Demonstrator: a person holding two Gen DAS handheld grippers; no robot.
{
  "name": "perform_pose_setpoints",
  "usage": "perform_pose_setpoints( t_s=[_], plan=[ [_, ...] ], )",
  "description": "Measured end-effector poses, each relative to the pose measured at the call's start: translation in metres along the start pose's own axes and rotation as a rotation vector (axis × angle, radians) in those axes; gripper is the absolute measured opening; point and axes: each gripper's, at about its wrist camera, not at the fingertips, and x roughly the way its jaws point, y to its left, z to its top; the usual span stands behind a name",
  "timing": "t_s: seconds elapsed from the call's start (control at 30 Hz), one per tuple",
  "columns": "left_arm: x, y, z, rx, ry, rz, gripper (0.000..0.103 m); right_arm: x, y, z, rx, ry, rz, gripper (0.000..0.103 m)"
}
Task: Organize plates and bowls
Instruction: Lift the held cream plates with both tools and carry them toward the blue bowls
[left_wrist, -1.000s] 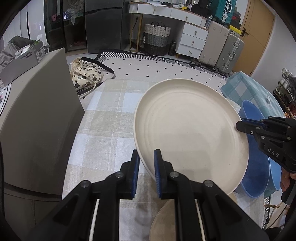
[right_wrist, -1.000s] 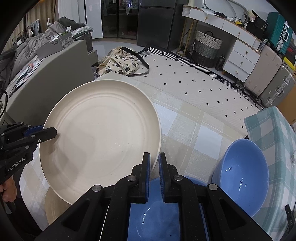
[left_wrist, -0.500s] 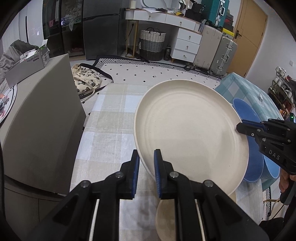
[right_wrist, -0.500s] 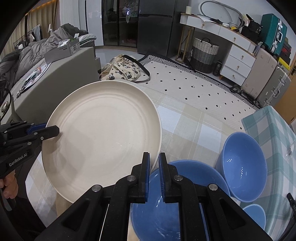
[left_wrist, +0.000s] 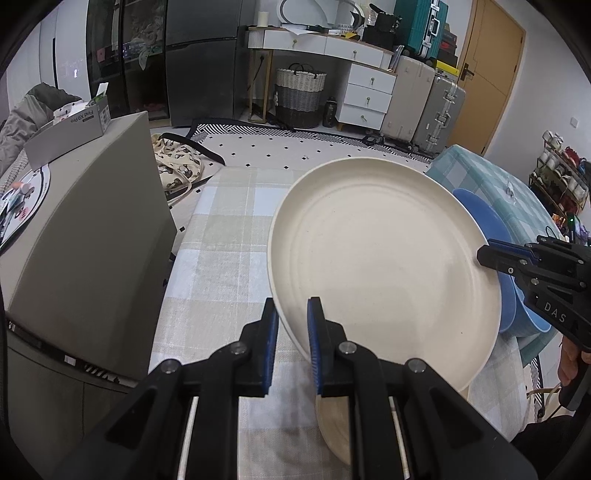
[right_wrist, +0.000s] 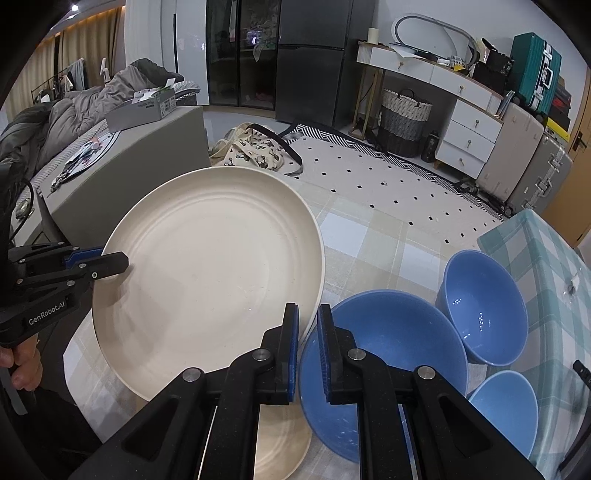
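A large cream plate (left_wrist: 384, 266) is held in the air above the checked tablecloth (left_wrist: 221, 258), gripped on opposite rims. My left gripper (left_wrist: 290, 325) is shut on its left rim. My right gripper (right_wrist: 307, 328) is shut on its right rim; the plate also shows in the right wrist view (right_wrist: 210, 273). A smaller cream plate (right_wrist: 280, 443) lies on the table under it. Three blue bowls stand to the right: a large one (right_wrist: 384, 365), a medium one (right_wrist: 484, 306) and a small one (right_wrist: 506, 413).
A grey cabinet (left_wrist: 74, 221) stands close on the left of the table. A teal checked cloth (right_wrist: 546, 266) covers the surface at the right. A patterned bag (right_wrist: 255, 151) lies on the floor beyond the table's far edge.
Both grippers have lifted the large cream plate higher above the table. More of the blue bowls and the smaller plate beneath now show.
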Motion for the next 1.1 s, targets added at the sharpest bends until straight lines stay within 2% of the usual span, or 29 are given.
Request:
perform_pose_setpoints(
  t_s=[0.67, 1.1],
  plan=[
    [-0.030, -0.013, -0.038, 0.026, -0.005, 0.035, 0.013, -0.041, 0.017, -0.048, -0.008, -0.049, 0.043, 0.011],
    [-0.034, -0.021, -0.058, 0.063, 0.003, 0.038, 0.013, -0.046, 0.018, -0.072, 0.006, -0.053, 0.051, 0.011]
  ],
)
